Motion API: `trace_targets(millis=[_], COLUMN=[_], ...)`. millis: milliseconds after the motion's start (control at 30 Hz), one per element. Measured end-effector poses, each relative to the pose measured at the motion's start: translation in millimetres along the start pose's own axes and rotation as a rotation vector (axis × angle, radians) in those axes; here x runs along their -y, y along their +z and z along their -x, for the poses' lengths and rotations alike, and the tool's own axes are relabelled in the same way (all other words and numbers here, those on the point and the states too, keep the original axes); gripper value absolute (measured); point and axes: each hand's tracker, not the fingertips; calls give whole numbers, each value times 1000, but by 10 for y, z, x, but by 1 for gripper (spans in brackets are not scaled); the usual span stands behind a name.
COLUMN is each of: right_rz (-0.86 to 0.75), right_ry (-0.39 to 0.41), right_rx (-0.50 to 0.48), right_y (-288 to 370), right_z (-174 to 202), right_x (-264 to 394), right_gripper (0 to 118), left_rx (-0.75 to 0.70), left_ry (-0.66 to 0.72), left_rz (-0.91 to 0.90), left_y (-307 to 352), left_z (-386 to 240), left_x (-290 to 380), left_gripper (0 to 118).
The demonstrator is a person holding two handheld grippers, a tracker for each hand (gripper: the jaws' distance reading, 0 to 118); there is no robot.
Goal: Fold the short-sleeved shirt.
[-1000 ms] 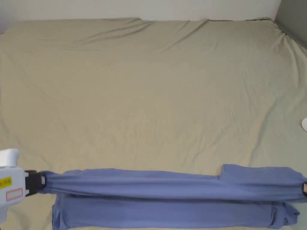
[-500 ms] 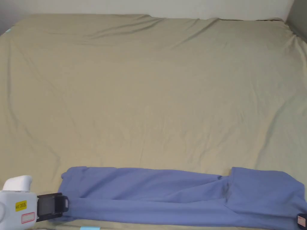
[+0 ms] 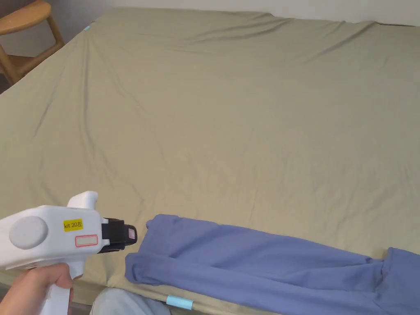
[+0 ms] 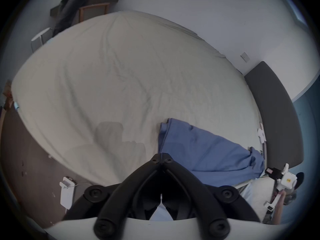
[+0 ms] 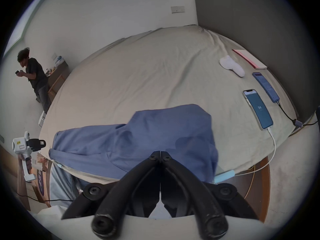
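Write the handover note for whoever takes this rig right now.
Left claw: shut, holding nothing, just off the shirt's left end.
Right claw: shut, empty, over the shirt's right end, near the bed edge.
Blue shirt: lies along the near edge of the bed as a long narrow band.
Done: lengthwise fold is in, both claws let go.
Left: fold the band crosswise into a compact stack; smooth the bunched right end first.
Mind the two phones on the bed beyond the right end.

Two phones (image 5: 258, 108) charging by a white sock (image 5: 232, 68) and notebook (image 5: 249, 58) on the beige bed (image 3: 246, 123); a wooden stool (image 3: 24, 33) beside it.
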Motion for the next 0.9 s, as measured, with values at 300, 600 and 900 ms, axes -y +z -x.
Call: trace_targets(millis=[300,600,900], right_rz=[21,33,41], right_ry=[-14,-37,-32], right_rx=[20,26,14], right_y=[3,17,18], right_z=[75,108,142], right_x=[-50,-161,-134], right_gripper=[0,0,0], left_rx=[174,418,324], left_ry=[24,78,64], left_rz=[111,261,299], left_y=[-439,-979,-1173], left_z=[421,629,464], left_x=[-401,-396,-200], left_gripper=[112,112,10])
